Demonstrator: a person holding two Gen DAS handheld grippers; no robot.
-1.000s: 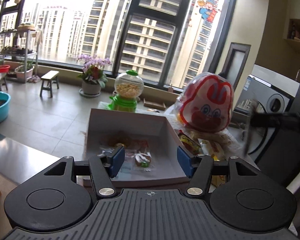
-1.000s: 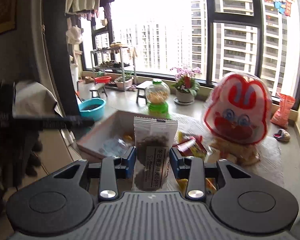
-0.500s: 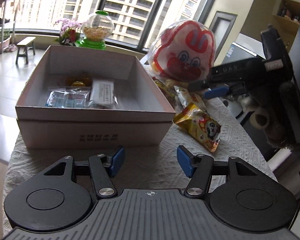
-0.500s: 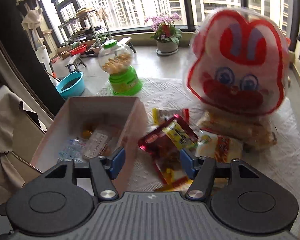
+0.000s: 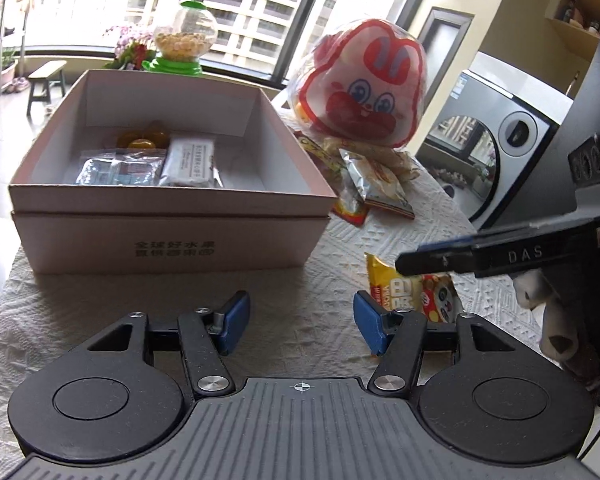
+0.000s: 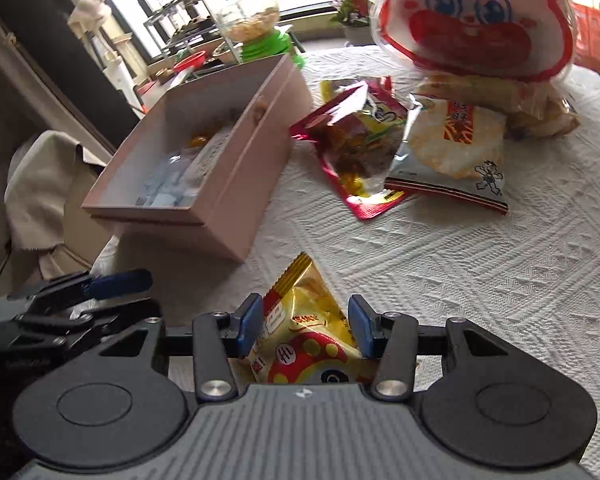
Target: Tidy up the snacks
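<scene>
A pink cardboard box (image 5: 172, 200) stands open on the white tablecloth. It holds a white packet (image 5: 188, 162), clear blue-printed packets (image 5: 116, 168) and an orange item (image 5: 142, 142). My left gripper (image 5: 300, 328) hangs open over bare cloth in front of the box, with nothing between its fingers. To its right lies a yellow snack packet (image 5: 404, 296). My right gripper (image 6: 303, 326) is low over that yellow packet (image 6: 300, 344), jaws closing with the packet between the blue pads. One right finger (image 5: 440, 260) shows in the left wrist view. Beside the box (image 6: 236, 192) sits the left gripper (image 6: 116, 280).
A big red-and-white rabbit snack bag (image 5: 364, 92) stands behind a pile of loose packets (image 6: 360, 136), including a rice cracker pack (image 6: 456, 144). A green-based candy dispenser (image 5: 186, 36) sits behind the box. The table edge runs along the left; a washing machine (image 5: 500, 136) stands to the right.
The right gripper let go of the dark snack packet, which now lies in the box, then dropped down around the yellow packet. The left gripper sank toward the table.
</scene>
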